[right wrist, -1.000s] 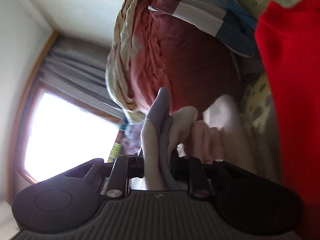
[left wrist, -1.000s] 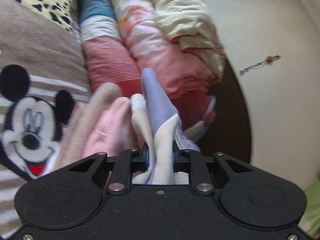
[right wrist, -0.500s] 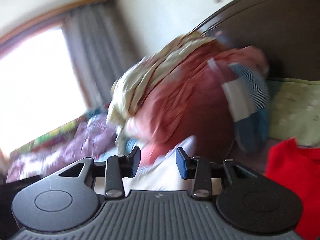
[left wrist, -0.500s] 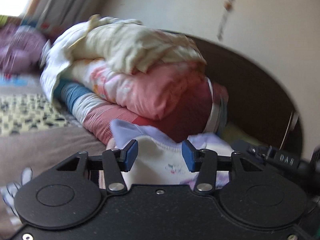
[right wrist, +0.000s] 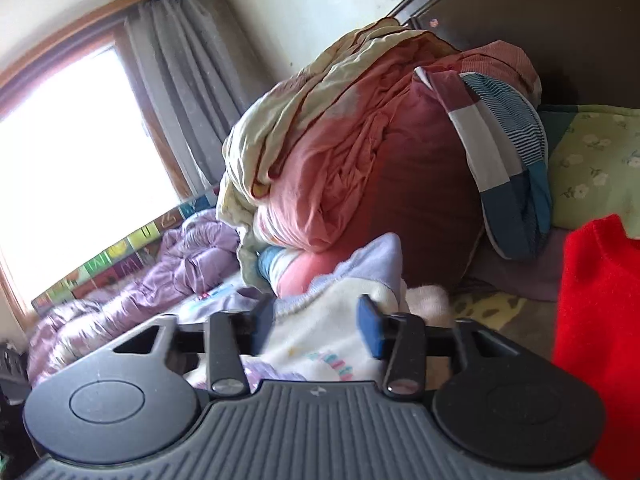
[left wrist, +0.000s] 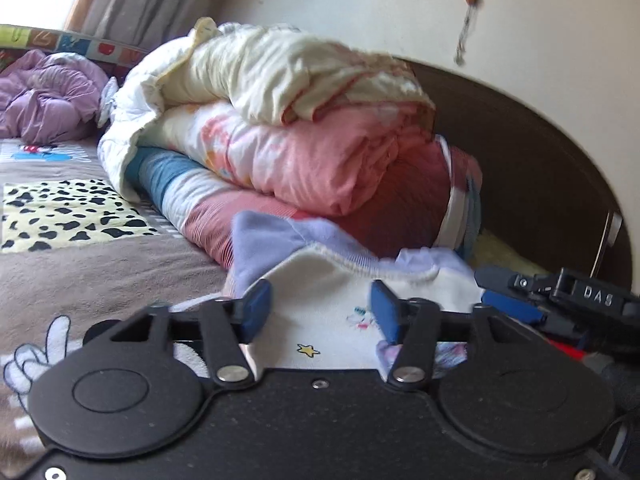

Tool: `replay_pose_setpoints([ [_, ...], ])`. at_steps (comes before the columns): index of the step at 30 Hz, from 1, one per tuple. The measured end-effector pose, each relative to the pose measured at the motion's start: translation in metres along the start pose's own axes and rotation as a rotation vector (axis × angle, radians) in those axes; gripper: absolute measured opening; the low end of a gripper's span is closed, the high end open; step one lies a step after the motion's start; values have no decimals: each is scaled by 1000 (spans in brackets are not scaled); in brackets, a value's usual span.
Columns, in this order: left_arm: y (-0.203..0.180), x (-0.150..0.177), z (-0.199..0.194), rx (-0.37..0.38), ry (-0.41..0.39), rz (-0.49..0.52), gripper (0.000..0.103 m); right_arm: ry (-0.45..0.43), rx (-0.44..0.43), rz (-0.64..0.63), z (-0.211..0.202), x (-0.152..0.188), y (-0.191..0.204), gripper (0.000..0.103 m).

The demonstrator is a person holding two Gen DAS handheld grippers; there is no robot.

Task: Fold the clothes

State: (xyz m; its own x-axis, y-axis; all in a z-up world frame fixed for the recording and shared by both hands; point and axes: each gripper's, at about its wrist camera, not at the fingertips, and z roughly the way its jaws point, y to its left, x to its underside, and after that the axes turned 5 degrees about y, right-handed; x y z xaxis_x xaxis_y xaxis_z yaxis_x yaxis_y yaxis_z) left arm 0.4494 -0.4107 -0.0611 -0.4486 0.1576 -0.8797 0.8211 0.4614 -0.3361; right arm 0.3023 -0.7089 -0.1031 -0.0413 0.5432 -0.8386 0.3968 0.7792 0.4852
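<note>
Rolled quilts (left wrist: pixel 304 128), grey curtains (right wrist: pixel 180 80)

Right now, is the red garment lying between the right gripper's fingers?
No. The red garment lies off to the side of the right gripper, and the white and lilac garment is what sits between its spread fingers.

The left claw (left wrist: pixel 320 312) has a speckled black body with two round caps, silver screws and blue pads (left wrist: pixel 256 312), while the right claw (right wrist: pixel 316 324) has a ribbed grey body, black arms, blue pads (right wrist: pixel 370 332) and white "DAS" lettering.
</note>
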Motion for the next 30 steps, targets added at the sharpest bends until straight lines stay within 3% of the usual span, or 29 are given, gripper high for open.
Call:
replay_pose_setpoints([
  [5,-15,-8,-34,-19,14,-54,93,-33,-9,8,-31,-13,14,72],
  [8,-29,-9,-55,-68,32,-97,103,-35,-22,-24,-48,-16,23,77],
  [11,-44,-9,-71,-104,68,-80,103,-9,-4,-15,-67,-12,26,87],
  [13,-53,-8,-80,-118,109,-71,103,13,10,17,-80,-7,29,99],
  [17,-59,-4,-95,-138,222,-141,103,63,6,28,-102,-7,44,102],
  [20,-67,2,-116,-135,203,-138,103,69,24,-6,-128,-5,60,103],
  [26,-102,6,-149,-238,196,-25,103,158,80,-30,-166,1,83,103],
  [30,-119,11,-171,-265,167,18,103,198,109,-39,-188,4,89,103],
])
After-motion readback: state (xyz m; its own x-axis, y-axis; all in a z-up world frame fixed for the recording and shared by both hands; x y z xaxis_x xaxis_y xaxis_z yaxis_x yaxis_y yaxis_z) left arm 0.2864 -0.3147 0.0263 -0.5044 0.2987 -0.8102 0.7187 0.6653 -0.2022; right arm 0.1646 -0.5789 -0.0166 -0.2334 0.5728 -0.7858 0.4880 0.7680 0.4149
